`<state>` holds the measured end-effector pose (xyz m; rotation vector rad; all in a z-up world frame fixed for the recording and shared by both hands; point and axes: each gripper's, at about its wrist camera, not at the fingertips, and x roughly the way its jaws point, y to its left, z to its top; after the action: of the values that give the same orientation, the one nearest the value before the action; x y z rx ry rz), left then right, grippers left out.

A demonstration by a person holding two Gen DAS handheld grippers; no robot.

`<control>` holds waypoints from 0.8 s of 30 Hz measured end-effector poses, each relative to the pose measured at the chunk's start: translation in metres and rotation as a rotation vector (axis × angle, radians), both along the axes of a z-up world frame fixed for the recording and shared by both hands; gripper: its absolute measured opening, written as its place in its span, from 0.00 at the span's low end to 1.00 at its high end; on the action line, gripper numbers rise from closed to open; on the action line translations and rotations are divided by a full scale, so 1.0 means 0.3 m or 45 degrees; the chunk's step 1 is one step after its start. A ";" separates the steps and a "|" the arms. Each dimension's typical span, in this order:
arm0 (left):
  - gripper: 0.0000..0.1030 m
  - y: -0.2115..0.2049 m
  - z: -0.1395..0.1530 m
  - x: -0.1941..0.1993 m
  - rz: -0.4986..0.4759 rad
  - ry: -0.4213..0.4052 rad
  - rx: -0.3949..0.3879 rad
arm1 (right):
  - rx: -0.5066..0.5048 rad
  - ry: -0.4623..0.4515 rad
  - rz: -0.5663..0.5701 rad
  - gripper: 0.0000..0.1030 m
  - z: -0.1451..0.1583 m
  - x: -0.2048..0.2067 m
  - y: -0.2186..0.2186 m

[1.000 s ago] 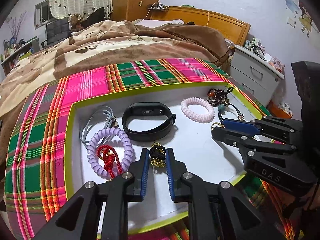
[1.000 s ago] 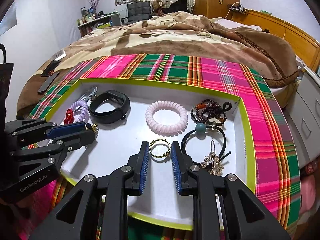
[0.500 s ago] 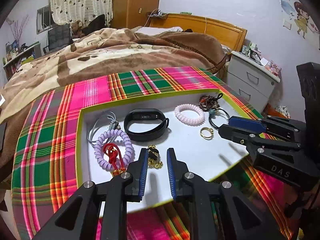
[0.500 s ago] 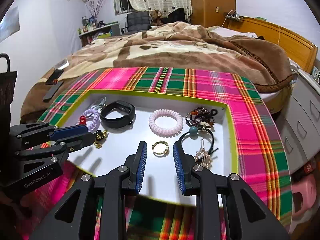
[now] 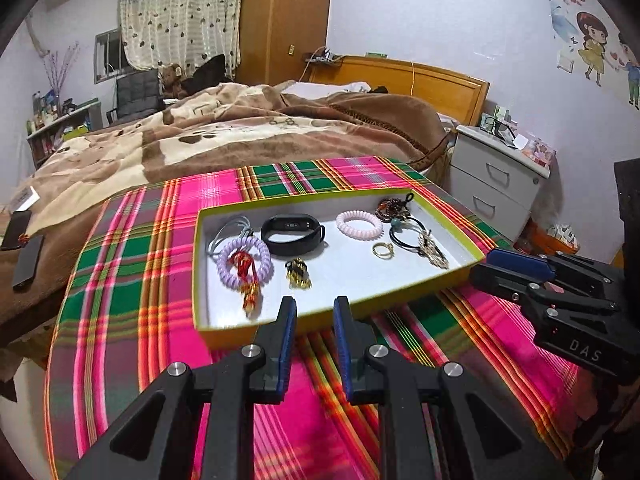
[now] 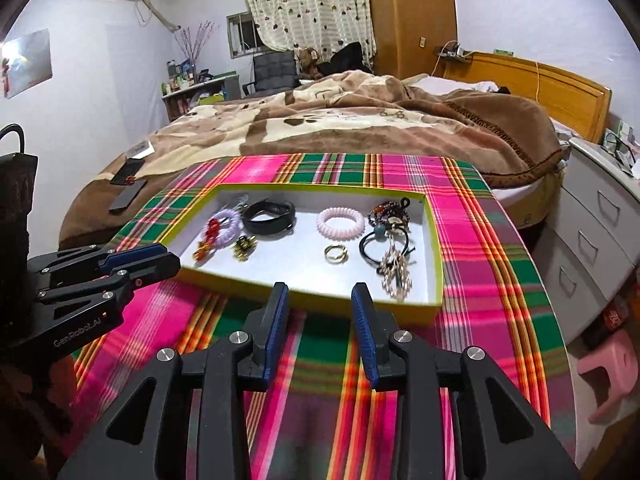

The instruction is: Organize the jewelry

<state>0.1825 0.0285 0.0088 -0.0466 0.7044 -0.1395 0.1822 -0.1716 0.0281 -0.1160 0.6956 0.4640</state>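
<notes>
A shallow white tray with a yellow-green rim (image 5: 344,308) (image 6: 304,294) lies on a plaid cloth. It holds a black fitness band (image 5: 292,234) (image 6: 269,216), a pink coil hair tie (image 5: 359,225) (image 6: 340,222), a purple coil tie with a red knot (image 5: 245,266) (image 6: 224,222), a gold-and-black clip (image 5: 297,273) (image 6: 243,247), a gold ring (image 5: 383,250) (image 6: 335,253), a black hair tie with a gold hairpin (image 5: 424,242) (image 6: 390,256) and a dark bead bracelet (image 5: 392,207) (image 6: 386,212). My left gripper (image 5: 314,314) (image 6: 136,258) and right gripper (image 6: 319,306) (image 5: 508,266) are open and empty, in front of the tray.
The plaid-covered table (image 5: 132,264) stands against a bed with a brown blanket (image 5: 224,136). Two dark phones (image 5: 24,248) lie on the bed at the left. A white nightstand (image 5: 500,184) and a pink stool (image 6: 608,376) stand on the right.
Both grippers have pulled back and up from the tray, leaving the gold-and-black clip and the gold ring lying in it. The right gripper's fingers have spread wider.
</notes>
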 end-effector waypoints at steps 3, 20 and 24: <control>0.18 -0.007 0.006 -0.061 0.010 -0.016 0.004 | 0.004 -0.018 0.008 0.32 0.003 -0.069 -0.009; 0.18 -0.064 0.012 -0.352 0.036 -0.116 0.034 | 0.026 -0.080 -0.048 0.33 -0.019 -0.331 -0.080; 0.18 -0.070 -0.001 -0.389 0.038 -0.127 0.055 | 0.031 -0.093 -0.061 0.33 -0.025 -0.371 -0.096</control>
<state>0.0659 0.0075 0.0084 -0.0088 0.6065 -0.0973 0.0710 -0.2003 0.0207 -0.0924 0.6198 0.4204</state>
